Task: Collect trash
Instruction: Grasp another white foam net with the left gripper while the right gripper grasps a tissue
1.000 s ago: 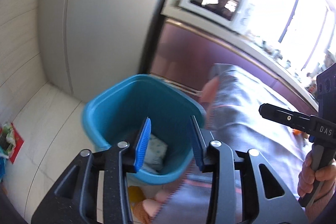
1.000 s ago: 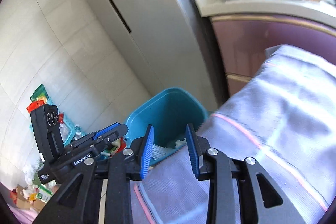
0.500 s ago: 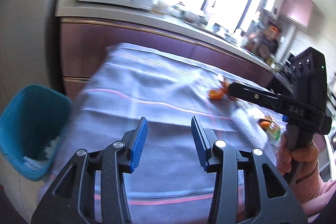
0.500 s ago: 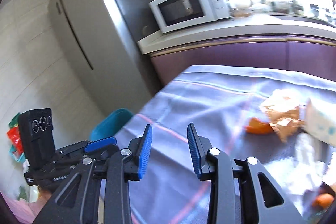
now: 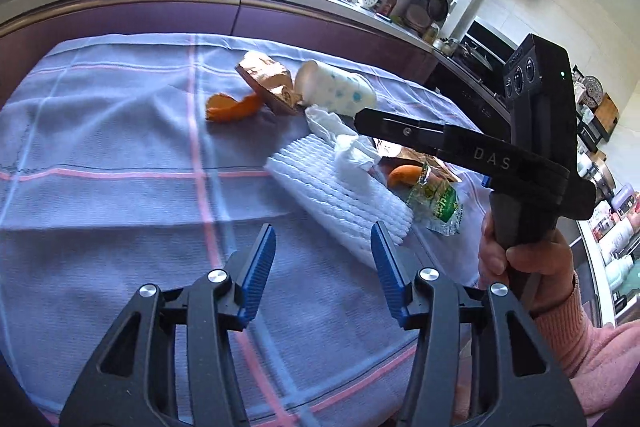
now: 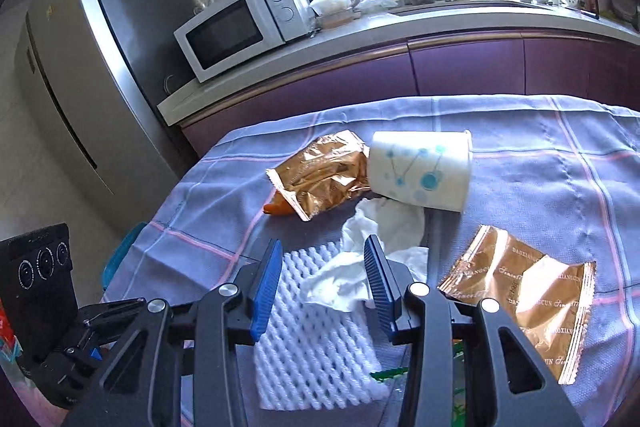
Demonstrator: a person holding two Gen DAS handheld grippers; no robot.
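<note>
The foam net (image 6: 320, 327) is lying on the cloth (image 6: 560, 147), its long axis running near to far, with the tissue (image 6: 352, 279) across its far end. The right gripper (image 6: 324, 287) is hanging nearest, fingers spread and empty, tissue directly between them; the left gripper (image 5: 322, 267), also spread and empty, is sitting near-left of the net.

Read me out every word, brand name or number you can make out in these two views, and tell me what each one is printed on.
"DAS": on the black body of the right gripper.
"DAXIANGCUN", repeated: on the flat gold wrapper; its script lettering is too small to read.
Brand mark on the microwave: too small.
Print on the green wrapper: blurred.
Paper cup: only blue dots, no text.
</note>
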